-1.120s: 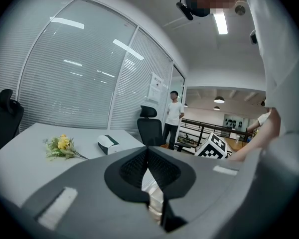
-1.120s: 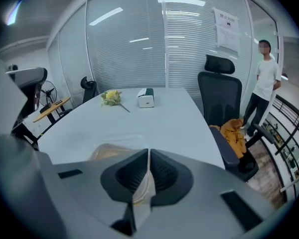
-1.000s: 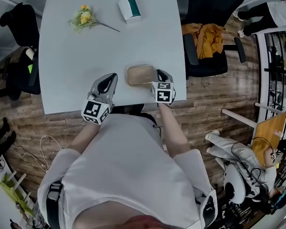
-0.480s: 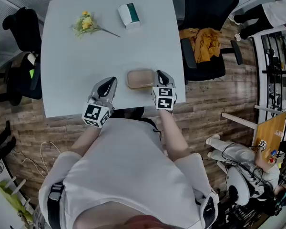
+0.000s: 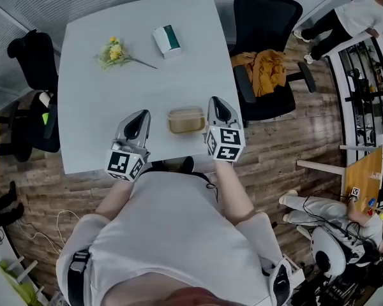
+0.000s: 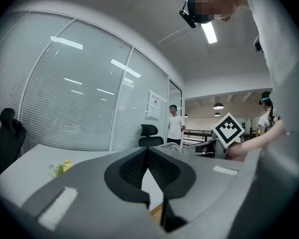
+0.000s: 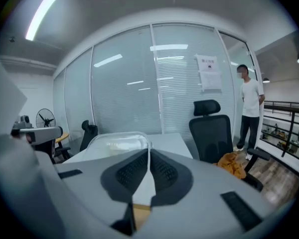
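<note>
Right claw (image 5: 216, 102) higher; clear-lidded tan box (image 5: 186, 120).

Matt grey plastic shells on left gripper (image 5: 140, 117) and right gripper (image 5: 216, 103), black dimpled pads (image 7: 164, 172), glossy clear plastic lid (image 7: 120, 140) on tan box (image 5: 186, 120) between both, smooth matt table (image 5: 96, 107) beneath, wood-plank floor (image 5: 277, 145) beyond right gripper

**Tally around the two grippers**

Two grippers: the left gripper (image 5: 140, 116) and the right gripper (image 5: 216, 102), each with one marker cube. One lidded container (image 5: 186, 120) sits between them. Ahead of the left gripper lie one flower sprig (image 5: 115, 51) and one tissue box (image 5: 166, 41), all on one table (image 5: 96, 113). There are two office chairs: a left chair (image 5: 27, 43) and a right chair (image 5: 263, 18). Two bystanders are out beyond the right gripper: a standing person (image 5: 351, 14) and a second person (image 5: 316, 212).
</note>
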Demonstrator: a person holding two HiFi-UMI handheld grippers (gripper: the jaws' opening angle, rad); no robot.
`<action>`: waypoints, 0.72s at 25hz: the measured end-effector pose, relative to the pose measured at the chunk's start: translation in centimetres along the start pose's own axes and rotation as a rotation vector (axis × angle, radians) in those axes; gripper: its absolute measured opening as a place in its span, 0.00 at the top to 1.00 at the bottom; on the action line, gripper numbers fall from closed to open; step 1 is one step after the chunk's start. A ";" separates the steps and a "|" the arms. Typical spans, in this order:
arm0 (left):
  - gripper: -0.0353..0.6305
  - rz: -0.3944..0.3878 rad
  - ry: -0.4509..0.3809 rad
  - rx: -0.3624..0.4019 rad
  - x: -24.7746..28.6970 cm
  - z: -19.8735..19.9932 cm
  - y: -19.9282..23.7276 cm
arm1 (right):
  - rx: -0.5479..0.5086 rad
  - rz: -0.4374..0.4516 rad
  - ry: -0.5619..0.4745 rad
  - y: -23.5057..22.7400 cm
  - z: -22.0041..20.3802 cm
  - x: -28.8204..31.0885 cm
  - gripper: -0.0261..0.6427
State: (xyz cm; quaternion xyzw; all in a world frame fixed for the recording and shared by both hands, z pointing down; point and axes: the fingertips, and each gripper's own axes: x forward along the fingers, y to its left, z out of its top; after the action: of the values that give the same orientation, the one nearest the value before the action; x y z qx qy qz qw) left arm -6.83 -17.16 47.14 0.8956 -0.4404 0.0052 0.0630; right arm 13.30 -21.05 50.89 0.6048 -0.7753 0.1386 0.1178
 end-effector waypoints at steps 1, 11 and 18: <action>0.93 0.003 -0.018 0.004 -0.1 0.8 0.0 | 0.003 -0.004 -0.023 0.0 0.9 -0.5 0.93; 0.93 0.005 -0.150 0.087 0.1 6.5 0.7 | -0.008 -0.058 -0.217 -0.4 8.5 -3.9 0.93; 0.93 0.009 -0.198 0.112 0.2 9.3 1.1 | -0.008 -0.080 -0.278 -0.5 11.0 -5.5 0.93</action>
State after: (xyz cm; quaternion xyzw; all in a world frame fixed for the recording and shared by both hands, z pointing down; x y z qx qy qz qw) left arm -8.05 -19.09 38.03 0.8919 -0.4473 -0.0585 -0.0307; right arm 14.96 -20.14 38.71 0.6483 -0.7598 0.0455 0.0171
